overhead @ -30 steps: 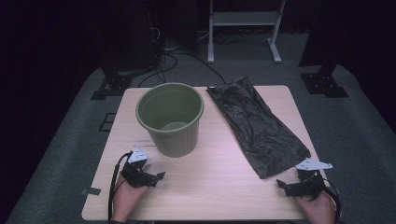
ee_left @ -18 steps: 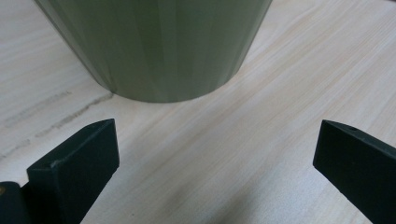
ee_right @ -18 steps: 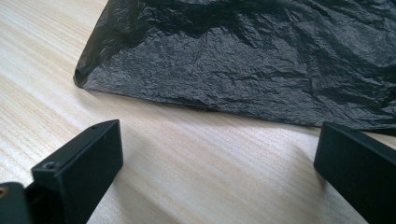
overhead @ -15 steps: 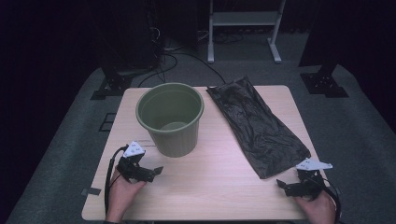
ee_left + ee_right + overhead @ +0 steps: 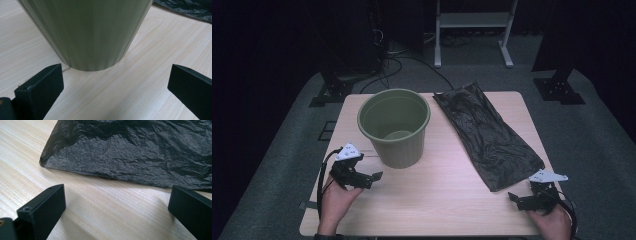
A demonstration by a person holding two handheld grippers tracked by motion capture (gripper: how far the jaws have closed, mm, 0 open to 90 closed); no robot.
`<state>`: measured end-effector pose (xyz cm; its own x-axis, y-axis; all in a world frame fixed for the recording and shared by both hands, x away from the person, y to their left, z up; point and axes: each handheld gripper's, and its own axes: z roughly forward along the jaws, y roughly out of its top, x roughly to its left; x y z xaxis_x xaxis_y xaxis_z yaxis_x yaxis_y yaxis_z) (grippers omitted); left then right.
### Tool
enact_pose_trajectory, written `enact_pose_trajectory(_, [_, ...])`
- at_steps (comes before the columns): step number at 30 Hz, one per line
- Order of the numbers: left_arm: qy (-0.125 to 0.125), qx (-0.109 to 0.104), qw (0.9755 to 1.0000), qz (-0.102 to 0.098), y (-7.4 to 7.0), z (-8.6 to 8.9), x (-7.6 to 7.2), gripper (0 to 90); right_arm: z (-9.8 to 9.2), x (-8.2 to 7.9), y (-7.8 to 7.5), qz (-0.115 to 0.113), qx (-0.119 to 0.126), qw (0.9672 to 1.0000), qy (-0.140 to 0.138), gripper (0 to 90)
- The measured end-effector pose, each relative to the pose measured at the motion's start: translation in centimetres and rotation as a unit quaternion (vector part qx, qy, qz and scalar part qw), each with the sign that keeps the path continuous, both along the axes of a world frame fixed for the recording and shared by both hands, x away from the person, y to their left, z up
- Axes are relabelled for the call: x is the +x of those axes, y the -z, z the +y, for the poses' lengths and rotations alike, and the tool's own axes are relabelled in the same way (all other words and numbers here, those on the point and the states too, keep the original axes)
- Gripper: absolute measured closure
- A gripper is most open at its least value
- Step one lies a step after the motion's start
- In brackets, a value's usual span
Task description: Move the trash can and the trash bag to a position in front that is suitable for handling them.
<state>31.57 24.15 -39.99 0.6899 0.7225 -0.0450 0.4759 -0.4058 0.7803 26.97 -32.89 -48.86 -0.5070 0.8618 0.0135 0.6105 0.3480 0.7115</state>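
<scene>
Leftmost, at the near left of the tabletop (image 5: 437,200), the left gripper (image 5: 371,178) sits low over the wood in a hand (image 5: 337,197) that comes in from the near edge, its grey three-cornered plate on top and its cable looping down the left side. Its jaws stand wide apart with nothing between them; in the left gripper view they frame the bare wood in front of the foot of the green bucket (image 5: 85,32), near it but not touching. That bucket (image 5: 394,127) stands upright left of the tabletop's middle, open at the top, its ribbed wall narrowing toward the base. To its right, a crumpled black plastic bag (image 5: 487,135) lies flat, running from the far middle of the tabletop slantwise to the near right. Just past its near corner, at the near right edge, the right gripper (image 5: 513,198) is held in the other hand (image 5: 554,222). Its jaws are likewise spread wide and hold nothing; in the right gripper view the near edge of the bag (image 5: 140,152) lies just beyond them, apart from both.
</scene>
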Motion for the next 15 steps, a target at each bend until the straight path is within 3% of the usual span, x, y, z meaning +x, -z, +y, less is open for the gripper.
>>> enact_pose_trajectory(9, [0.003, 0.001, 1.0, -0.001, -1.3, 0.1, 0.4, 0.0, 0.0, 0.0, 0.0, 0.0, -0.001, 1.0, 0.0, 0.0])
enact_pose_trajectory(15, [0.005, -0.001, 1.0, -0.008, -3.1, 0.3, 0.8, 0.0, 0.0, 0.0, 0.0, 0.0, 0.0, 1.0, 0.0, 0.0])
